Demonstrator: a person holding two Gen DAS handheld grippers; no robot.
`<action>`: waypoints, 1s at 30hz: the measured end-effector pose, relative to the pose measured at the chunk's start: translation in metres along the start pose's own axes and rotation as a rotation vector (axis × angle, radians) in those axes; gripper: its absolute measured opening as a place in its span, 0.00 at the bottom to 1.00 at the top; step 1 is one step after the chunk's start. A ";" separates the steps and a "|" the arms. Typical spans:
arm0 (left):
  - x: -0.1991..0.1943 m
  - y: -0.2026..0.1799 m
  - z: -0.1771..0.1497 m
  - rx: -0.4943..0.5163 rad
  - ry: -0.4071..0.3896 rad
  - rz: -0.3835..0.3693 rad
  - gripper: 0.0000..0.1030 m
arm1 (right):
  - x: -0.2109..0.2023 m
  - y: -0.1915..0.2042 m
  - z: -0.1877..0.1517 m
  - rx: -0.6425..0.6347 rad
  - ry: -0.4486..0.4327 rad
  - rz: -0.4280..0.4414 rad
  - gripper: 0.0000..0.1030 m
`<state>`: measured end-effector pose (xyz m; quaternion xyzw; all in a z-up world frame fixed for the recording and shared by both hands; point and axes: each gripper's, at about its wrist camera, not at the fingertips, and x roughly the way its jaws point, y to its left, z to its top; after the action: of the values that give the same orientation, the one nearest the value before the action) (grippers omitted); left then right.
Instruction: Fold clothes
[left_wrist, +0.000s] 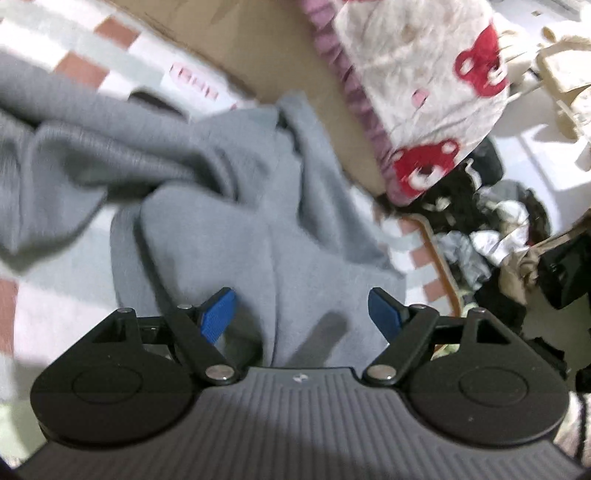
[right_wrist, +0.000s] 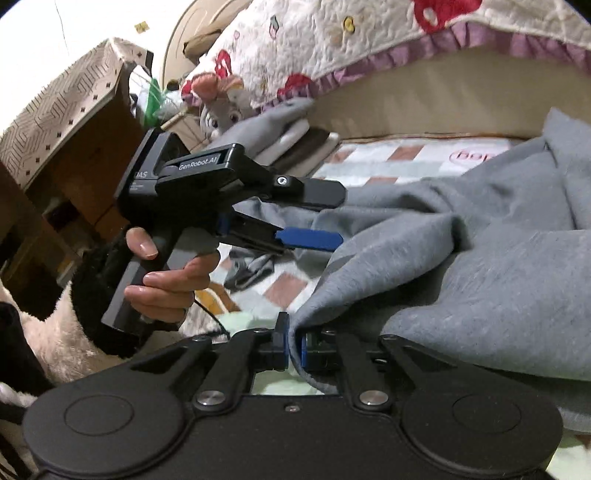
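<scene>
Grey fabric in right claw: the right gripper (right_wrist: 294, 345) is clenched on an edge of the grey sweatshirt (right_wrist: 480, 266), the cloth pinched between its blue pads at the bottom of the right wrist view.
Left claw: the left gripper (left_wrist: 302, 314) is released, its blue-tipped fingers (left_wrist: 218, 314) spread apart with nothing between them, hovering over the sweatshirt (left_wrist: 280, 236); seen from the right wrist, it (right_wrist: 317, 218) points into the bunched cloth, held by a hand (right_wrist: 166, 280) in a dark fuzzy cuff.
Sweatshirt: rumpled and draped over a checked blanket (right_wrist: 369, 162) of pale green, white and brick-red squares; one part rises in folds toward the right gripper.
Containers: a cardboard box (right_wrist: 85, 147) under a patterned cloth stands at the left of the right wrist view; its contents cannot be seen.
Around: a quilt (left_wrist: 417, 88) with red bear prints and a purple frill lies beyond the sweatshirt; a plush toy (right_wrist: 221, 107) sits beside it.
Clutter: a jumbled pile of clothes (left_wrist: 491, 236) lies off the blanket edge, apart from the sweatshirt; a small grey garment (right_wrist: 251, 269) lies crumpled on the blanket under the left gripper.
</scene>
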<state>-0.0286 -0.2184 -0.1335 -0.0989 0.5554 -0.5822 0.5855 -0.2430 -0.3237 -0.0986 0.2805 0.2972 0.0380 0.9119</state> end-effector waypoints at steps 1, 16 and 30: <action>0.006 0.001 -0.004 -0.001 0.024 0.019 0.77 | 0.002 -0.002 -0.001 0.013 0.000 0.006 0.08; -0.007 -0.026 -0.014 0.219 -0.152 0.277 0.08 | 0.026 0.006 -0.004 0.054 0.110 0.154 0.13; -0.226 -0.036 -0.021 0.226 -0.752 0.719 0.06 | -0.082 -0.082 0.062 0.242 -0.202 -0.460 0.53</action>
<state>0.0012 -0.0395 0.0070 -0.0404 0.2396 -0.3253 0.9138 -0.2835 -0.4423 -0.0581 0.3150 0.2632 -0.2339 0.8814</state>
